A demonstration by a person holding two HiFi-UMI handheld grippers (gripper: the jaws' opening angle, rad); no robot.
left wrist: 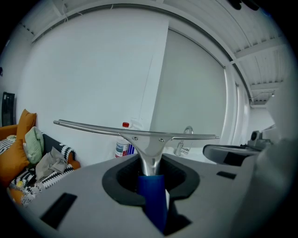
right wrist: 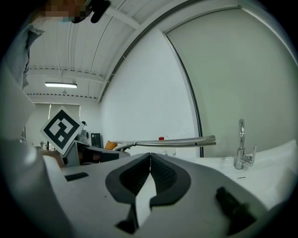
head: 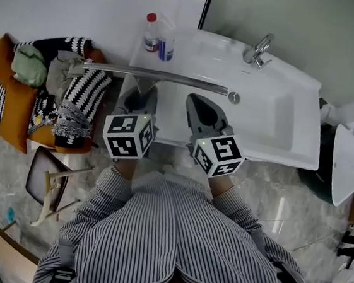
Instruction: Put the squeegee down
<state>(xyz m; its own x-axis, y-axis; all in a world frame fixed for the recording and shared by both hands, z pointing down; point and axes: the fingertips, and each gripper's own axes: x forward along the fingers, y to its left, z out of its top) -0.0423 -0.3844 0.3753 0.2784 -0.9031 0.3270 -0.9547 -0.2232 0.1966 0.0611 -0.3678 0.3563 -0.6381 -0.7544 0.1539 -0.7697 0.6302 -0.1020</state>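
Left tool [left wrist: 151, 183] is clamped on the blue handle [left wrist: 152, 195] of the squeegee [left wrist: 139, 134]. The long metal blade lies level and crosswise and seems to hang clear above the white surface [head: 193, 51] to the left of the sink bowl [head: 275, 117]. Right tool [right wrist: 149, 160] has its jaws pressed together with nothing between them, and sits just beside the left one

To set the squeegee down well, I would lower it with the blade kept level so both ends land together on the flat part of the surface, not across the bowl's edge. The jaws should part only once the handle also rests and the surface carries the weight. Then the tool should draw straight back along the handle so the pads do not drag it askew

Two bottles [head: 158, 37], one with a red cap, stand at the back left corner just beyond the blade, and a push forward could knock them. The blade's right end reaches toward the bowl, so a landing too far right might let it tip in. Its left end pokes past the surface's left edge, so I judge it needs shifting inward. The faucet [head: 258, 50] stands well apart at the back

Beside the unit lie orange cushions [head: 12, 106] and striped cloths [head: 84, 95], with a wooden chair [head: 48, 183] nearer the person. None of them lies in the path
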